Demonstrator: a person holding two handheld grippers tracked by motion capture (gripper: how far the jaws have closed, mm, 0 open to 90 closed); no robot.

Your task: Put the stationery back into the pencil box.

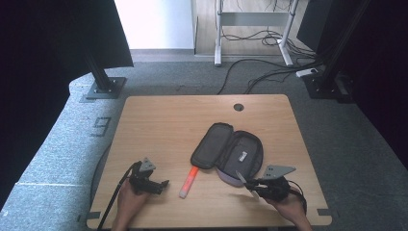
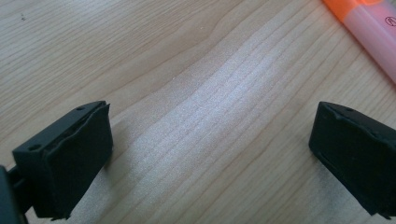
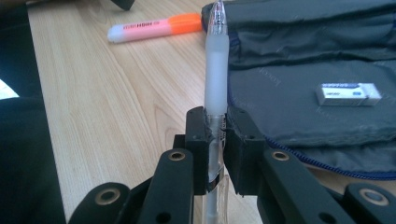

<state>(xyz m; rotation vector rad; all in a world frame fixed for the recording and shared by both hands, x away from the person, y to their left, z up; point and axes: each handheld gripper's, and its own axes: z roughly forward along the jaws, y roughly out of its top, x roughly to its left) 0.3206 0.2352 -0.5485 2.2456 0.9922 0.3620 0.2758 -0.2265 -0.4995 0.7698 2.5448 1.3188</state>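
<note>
Left tongs gape wide, empty, low over worktop; highlighter just right, likely next pick. Right tongs clamp pen, tip toward open pencil case just ahead, probably for stowing.

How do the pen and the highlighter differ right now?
The pen is clamped in the right gripper, off the table; the highlighter lies loose on the table. The pen is slim and frosted clear; the highlighter is thicker, pink and orange. Both sit outside the open pencil case.
</note>
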